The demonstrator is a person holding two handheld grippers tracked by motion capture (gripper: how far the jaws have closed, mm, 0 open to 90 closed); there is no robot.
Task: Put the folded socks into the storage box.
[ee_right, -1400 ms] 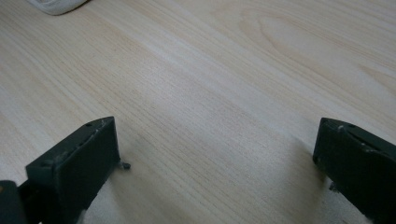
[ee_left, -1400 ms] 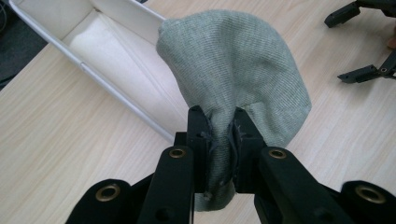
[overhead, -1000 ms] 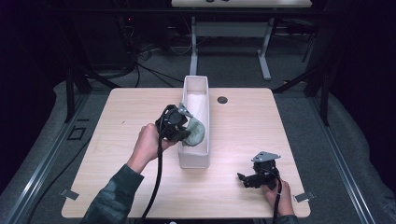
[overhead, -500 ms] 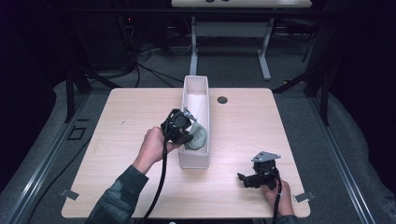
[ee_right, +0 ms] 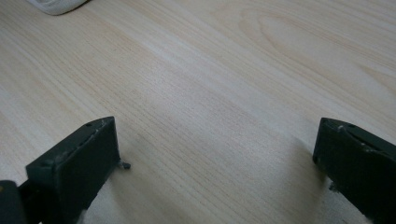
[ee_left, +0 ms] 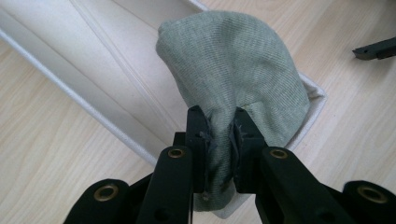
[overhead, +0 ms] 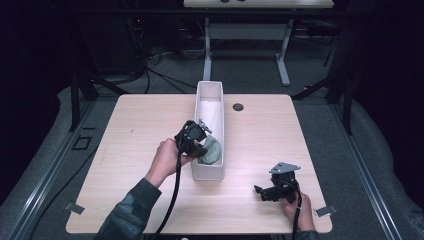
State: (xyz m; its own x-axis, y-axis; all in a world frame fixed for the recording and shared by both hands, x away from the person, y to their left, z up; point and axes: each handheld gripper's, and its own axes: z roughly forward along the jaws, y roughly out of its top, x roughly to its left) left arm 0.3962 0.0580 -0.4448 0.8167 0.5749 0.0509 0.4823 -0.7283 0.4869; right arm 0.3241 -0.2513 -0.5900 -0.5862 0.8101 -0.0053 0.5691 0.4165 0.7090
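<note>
A grey-green knitted cloth [ee_left: 233, 79] hangs bunched over the near end of a long white bin [overhead: 209, 130]. My left gripper [ee_left: 219, 135] is shut on a fold of that cloth, its black jaws pinching the fabric between them. Seen from above, the left gripper [overhead: 197, 142] leans over the bin's left wall, with the cloth [overhead: 211, 149] partly inside the bin. My right gripper [overhead: 264, 194] rests low near the table's front right, held by a hand. Its jaws [ee_right: 215, 163] stand wide open over bare wood, with nothing between them.
The light wooden table [overhead: 140, 130] carries the bin along its middle. A small dark round disc [overhead: 238, 106] lies just right of the bin's far end. Cables trail from both grippers toward the front edge. Dark floor and desk legs lie beyond the table.
The left gripper has sunk a little with the cloth, bringing it lower into the near end of the bin. The right gripper has stayed put.
</note>
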